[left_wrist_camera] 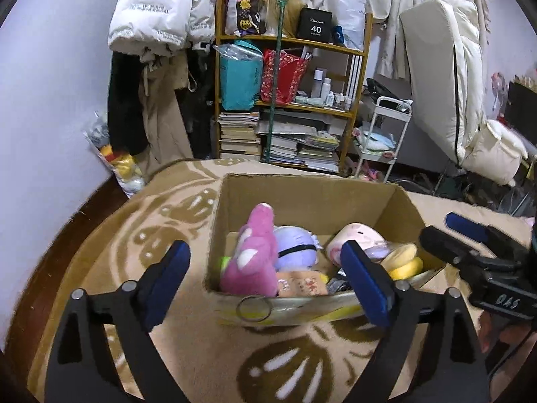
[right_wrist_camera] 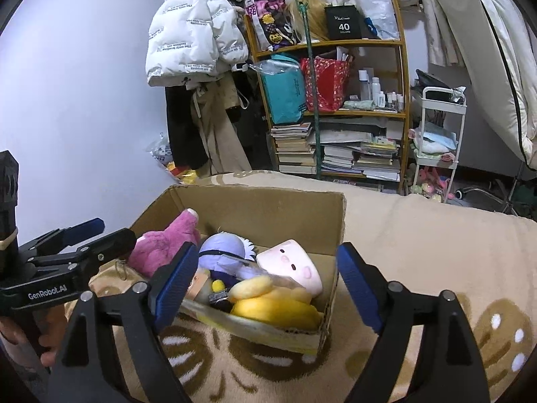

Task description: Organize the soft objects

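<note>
I hold both the left hand-held gripper (left_wrist_camera: 265,282) and the right hand-held gripper (right_wrist_camera: 268,285) wide and empty, just before the cardboard box (left_wrist_camera: 302,194); soft toys (right_wrist_camera: 221,255) already fill it, so sorting looks nearly done.

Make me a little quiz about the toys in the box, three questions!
1. True or false: the pink plush sits inside the cardboard box.
2. Which toy lies nearest the right gripper? A) yellow plush B) green frog C) red car
3. Fill in: both grippers, left gripper too, are ____ and hold nothing.

Key: 1 true; 2 A; 3 open.
</note>
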The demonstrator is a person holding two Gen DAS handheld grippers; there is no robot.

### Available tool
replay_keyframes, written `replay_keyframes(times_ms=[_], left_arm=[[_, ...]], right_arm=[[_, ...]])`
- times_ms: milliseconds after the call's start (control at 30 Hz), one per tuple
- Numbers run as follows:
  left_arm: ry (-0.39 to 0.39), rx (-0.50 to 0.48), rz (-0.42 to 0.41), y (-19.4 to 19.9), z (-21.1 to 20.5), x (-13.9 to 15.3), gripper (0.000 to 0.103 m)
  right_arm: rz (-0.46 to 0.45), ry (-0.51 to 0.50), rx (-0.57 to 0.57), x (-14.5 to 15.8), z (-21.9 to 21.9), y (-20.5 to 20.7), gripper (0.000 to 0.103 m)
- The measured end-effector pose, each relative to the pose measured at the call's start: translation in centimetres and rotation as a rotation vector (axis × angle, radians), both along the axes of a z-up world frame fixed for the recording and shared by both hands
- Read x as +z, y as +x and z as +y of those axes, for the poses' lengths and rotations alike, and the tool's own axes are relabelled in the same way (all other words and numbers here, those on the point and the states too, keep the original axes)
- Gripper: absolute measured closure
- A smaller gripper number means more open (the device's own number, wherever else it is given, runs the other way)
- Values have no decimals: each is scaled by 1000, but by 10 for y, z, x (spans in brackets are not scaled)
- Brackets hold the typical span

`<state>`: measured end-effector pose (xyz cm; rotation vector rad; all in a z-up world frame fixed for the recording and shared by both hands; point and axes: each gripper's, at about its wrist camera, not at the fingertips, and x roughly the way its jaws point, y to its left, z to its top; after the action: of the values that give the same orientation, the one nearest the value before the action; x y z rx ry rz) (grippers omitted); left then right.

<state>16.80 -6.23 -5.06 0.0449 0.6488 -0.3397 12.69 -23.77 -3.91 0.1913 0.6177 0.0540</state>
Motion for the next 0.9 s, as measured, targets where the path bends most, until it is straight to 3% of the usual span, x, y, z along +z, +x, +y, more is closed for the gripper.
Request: replay_keyframes(times_ms=[167,567,900], left_arm=[[45,22,-36,-16,8,13,8],[65,27,-93,-72,25,40,3],[57,47,-123,-124,43,47,3]], right_arm=[[-7,-23,0,11,6,-16,0],[-40,-66,-41,34,15,-67,0],[-128,-120,-68,56,26,-114,0]])
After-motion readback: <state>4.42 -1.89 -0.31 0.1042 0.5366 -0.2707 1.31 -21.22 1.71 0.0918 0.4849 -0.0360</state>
